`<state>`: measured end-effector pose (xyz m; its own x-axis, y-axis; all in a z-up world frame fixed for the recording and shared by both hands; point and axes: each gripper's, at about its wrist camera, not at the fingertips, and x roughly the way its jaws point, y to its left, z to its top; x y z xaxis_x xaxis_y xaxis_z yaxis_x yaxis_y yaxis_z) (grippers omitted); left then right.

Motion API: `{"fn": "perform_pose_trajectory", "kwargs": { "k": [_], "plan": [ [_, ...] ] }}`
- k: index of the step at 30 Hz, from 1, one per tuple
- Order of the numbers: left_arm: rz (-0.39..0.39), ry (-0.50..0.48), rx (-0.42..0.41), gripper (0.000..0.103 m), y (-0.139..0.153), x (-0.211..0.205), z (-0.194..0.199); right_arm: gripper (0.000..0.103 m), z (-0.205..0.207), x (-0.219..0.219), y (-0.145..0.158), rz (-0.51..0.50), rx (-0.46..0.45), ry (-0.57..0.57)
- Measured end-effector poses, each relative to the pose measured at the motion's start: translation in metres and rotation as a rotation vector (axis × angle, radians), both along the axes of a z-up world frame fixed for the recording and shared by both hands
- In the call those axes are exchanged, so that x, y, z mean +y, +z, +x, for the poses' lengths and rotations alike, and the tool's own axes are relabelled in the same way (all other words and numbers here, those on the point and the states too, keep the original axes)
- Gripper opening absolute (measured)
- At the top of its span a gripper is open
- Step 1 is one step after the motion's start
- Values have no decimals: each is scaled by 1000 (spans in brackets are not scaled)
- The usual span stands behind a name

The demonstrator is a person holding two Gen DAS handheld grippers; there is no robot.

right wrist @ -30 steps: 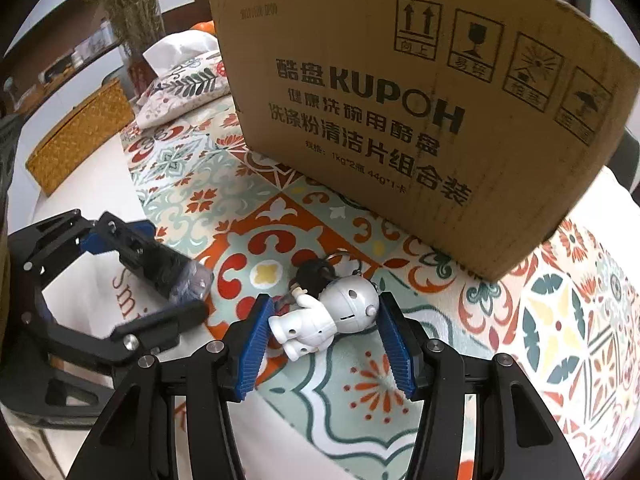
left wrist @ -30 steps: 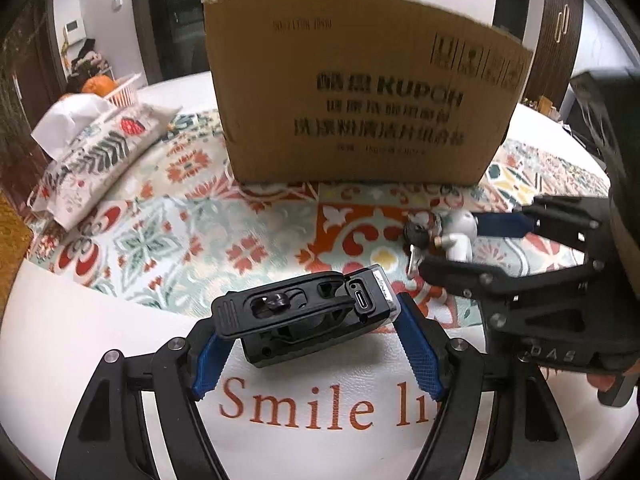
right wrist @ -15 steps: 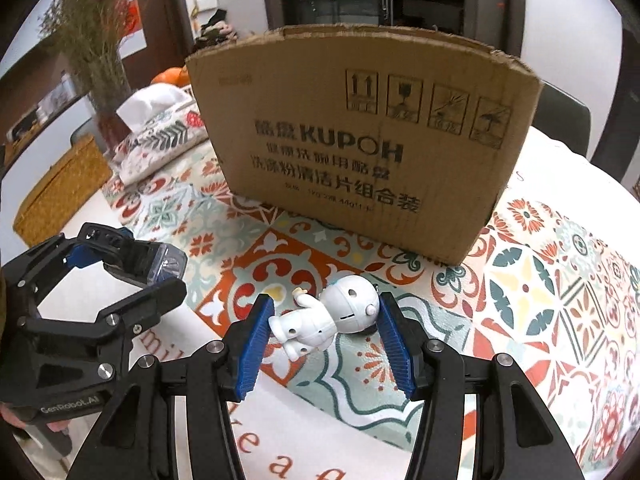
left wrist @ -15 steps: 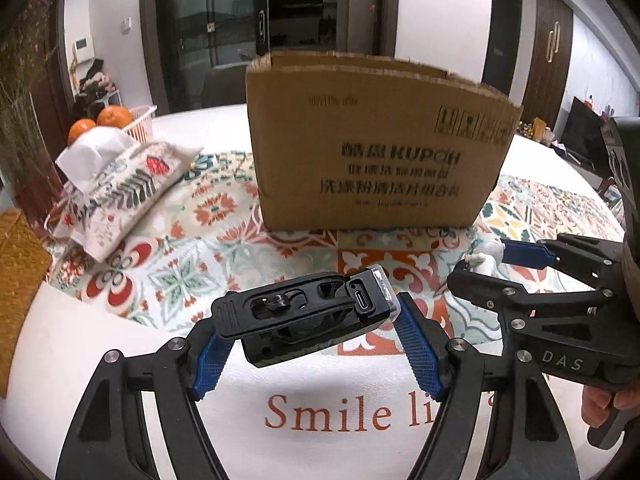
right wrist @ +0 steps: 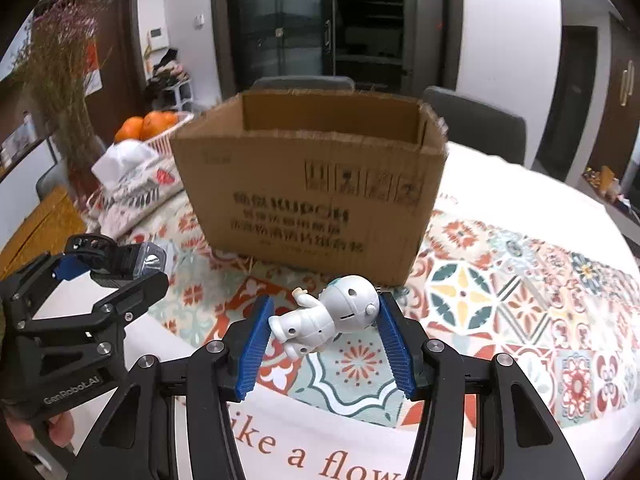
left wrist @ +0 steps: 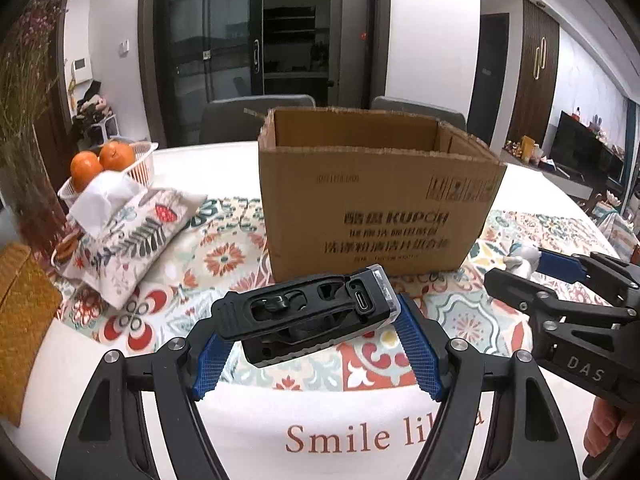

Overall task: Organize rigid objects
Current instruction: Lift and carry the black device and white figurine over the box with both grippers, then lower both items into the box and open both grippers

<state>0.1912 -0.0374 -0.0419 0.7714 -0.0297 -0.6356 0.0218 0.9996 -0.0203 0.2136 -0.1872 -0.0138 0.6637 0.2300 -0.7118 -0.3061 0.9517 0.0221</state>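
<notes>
Black device (left wrist: pixel 306 322), rigid plastic with a clear end cap and a charging port on its side: being held crosswise above the table (left wrist: pixel 224 156), pinched between the blue ribbed pads of the left gripper (left wrist: pixel 314 350), jaws closed in on its two ends. Same device showing in the right wrist view (right wrist: pixel 120 260), clear end facing the camera.

White robot figurine (right wrist: pixel 328 318), round head with dark eye holes: being held lying on its side, head toward the right pad, feet toward the left pad of the right gripper (right wrist: pixel 320 344); jaws partly closed and clamping it. Only its pale head (left wrist: pixel 522 258) showing past the right gripper's tip (left wrist: pixel 532 272) in the left wrist view.

Both items hanging clear of the patterned tablecloth (right wrist: pixel 500 292), in front of the cardboard box (left wrist: pixel 376 196).

Box standing upright on the cloth, top open, flaps up, interior contents not visible from either view. Printed lettering facing both cameras.

Surroundings: floral tissue pouch (left wrist: pixel 128 240) lying left of the box, white tissue sticking out; white basket (left wrist: pixel 140 164) of oranges (left wrist: pixel 102 162) behind it; dried flowers (right wrist: pixel 60 60) at far left; two grey chairs (right wrist: pixel 476 124) beyond the table.
</notes>
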Motion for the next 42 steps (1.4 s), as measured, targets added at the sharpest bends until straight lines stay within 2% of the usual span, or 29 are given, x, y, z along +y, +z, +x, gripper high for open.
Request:
{"fn": "perform_pose_trajectory", "kwargs": {
  "k": [7,12,22,30,36,42],
  "plan": [
    [7,-36,-102,76,32,1,2,54,-7,-4,29,44,-73,-58],
    [0,-54,-145,76,51,3,7,54,-8,-7,46,70,-112,-86],
    [-46,-127,-122,76,77,5,32,54,-1,-5,78,103,-187,-121],
    [-38,-149,-136,76,100,6,56,54,18,0,101,124,-231,-135],
    [-26,-141,-117,76,112,7,79,54,40,2,112,139,-236,-132],
    [-19,-144,-83,76,116,6,100,54,60,3,112,178,-194,-112]
  ]
}}
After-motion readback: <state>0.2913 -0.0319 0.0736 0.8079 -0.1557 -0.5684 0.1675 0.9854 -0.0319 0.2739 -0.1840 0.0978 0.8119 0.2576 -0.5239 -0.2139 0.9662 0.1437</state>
